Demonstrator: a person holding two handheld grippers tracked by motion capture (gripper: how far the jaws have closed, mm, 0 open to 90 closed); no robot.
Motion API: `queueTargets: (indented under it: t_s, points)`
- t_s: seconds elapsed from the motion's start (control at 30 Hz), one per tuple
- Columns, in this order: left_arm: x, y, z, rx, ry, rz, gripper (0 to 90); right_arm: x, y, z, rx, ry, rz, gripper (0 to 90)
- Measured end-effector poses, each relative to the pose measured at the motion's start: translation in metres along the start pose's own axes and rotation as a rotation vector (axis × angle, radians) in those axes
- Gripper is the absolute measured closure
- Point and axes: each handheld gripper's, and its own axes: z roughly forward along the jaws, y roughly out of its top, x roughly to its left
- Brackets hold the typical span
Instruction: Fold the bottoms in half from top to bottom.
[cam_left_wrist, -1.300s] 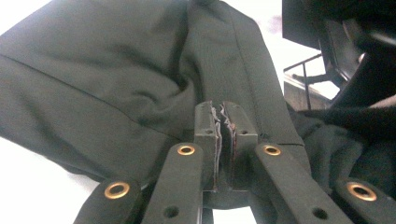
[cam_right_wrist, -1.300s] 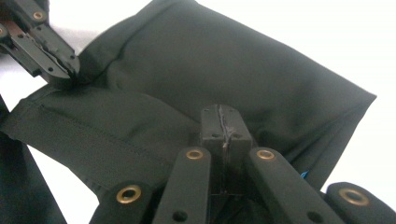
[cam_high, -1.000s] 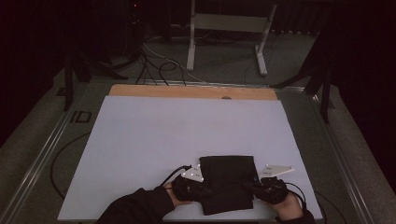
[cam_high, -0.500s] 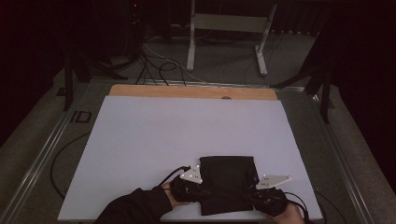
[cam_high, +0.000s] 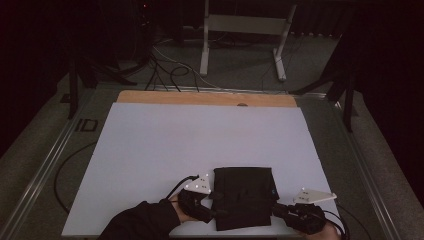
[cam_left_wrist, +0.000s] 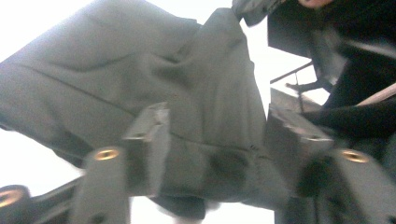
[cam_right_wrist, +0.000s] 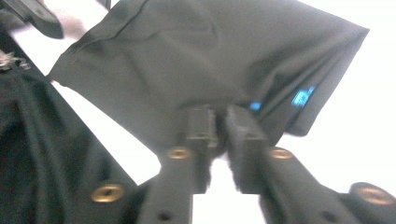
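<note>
A black folded garment (cam_high: 244, 197) lies flat on the white table (cam_high: 200, 140) near its front edge. A small blue label (cam_high: 274, 190) sits at its right edge. My left gripper (cam_high: 215, 212) is at the garment's left edge. In the left gripper view (cam_left_wrist: 217, 126) its jaws have just been opening and stand wide apart, with the cloth (cam_left_wrist: 140, 70) loose between them. My right gripper (cam_high: 277, 210) is at the right edge. Its jaws (cam_right_wrist: 222, 119) have just been opening and show a narrow gap at the hem (cam_right_wrist: 210, 56), by the blue label (cam_right_wrist: 301, 98).
A wooden strip (cam_high: 205, 98) runs along the table's far edge. Beyond it, a metal stand (cam_high: 240, 25) and cables (cam_high: 170, 70) are on the floor. Both hands sit close to the table's front edge. A metal rail (cam_high: 45, 170) borders the left side.
My right gripper has slid to the right and a little toward the front edge, off the garment's side. The left gripper and the garment have stayed where they were.
</note>
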Motion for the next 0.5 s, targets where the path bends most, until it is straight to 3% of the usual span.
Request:
queueTargets:
  t_s: [0.07,0.13,0.17,0.3,0.43,0.5]
  points:
    - [-0.001,0.001,-0.003,-0.012,-0.002,0.003,29.9,0.0,-0.002,-0.001,0.001,0.004,0.013,67.6]
    - [-0.001,0.002,-0.004,-0.024,-0.005,0.0,22.3,0.0,-0.003,-0.001,0.013,0.01,0.008,64.8]
    - [-0.001,0.002,-0.006,-0.049,-0.005,0.009,13.1,0.001,-0.004,0.005,0.059,0.01,0.006,57.7]
    - [0.002,0.001,-0.007,-0.06,0.009,-0.004,6.5,0.002,-0.005,0.01,0.087,0.004,-0.022,54.3]
    - [0.005,0.001,-0.009,-0.067,0.033,-0.01,6.1,0.0,-0.003,0.022,0.128,0.01,-0.026,52.9]
    - [0.005,0.001,-0.009,-0.071,0.037,-0.013,6.1,0.0,-0.001,0.026,0.139,0.015,-0.029,56.6]
